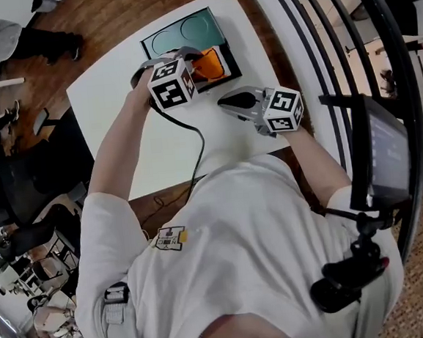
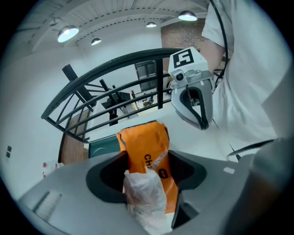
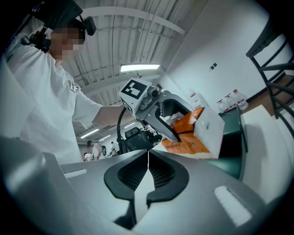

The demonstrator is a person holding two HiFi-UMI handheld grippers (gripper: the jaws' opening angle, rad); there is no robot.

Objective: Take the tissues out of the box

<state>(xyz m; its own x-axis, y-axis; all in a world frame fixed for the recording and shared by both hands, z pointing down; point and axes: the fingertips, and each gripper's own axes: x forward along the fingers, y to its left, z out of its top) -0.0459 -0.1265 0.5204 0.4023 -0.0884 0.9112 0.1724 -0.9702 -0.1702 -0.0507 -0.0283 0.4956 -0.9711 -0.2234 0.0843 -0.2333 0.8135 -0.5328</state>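
The orange tissue box (image 1: 215, 64) sits at the near edge of a dark green tray (image 1: 184, 28) on the white table (image 1: 116, 92). My left gripper (image 1: 190, 56) is over the box's top and is shut on a white tissue (image 2: 144, 193) that stands up out of the box (image 2: 144, 142) between its jaws. From the right gripper view the box (image 3: 197, 133) looks tilted under the left gripper (image 3: 161, 112). My right gripper (image 1: 225, 103) hovers over the table just right of the box; its jaws (image 3: 148, 167) meet with nothing between them.
A black cable (image 1: 194, 140) trails from the left gripper across the table toward me. A dark metal railing (image 1: 347, 42) runs along the table's right side. Chairs and people stand on the wooden floor to the left.
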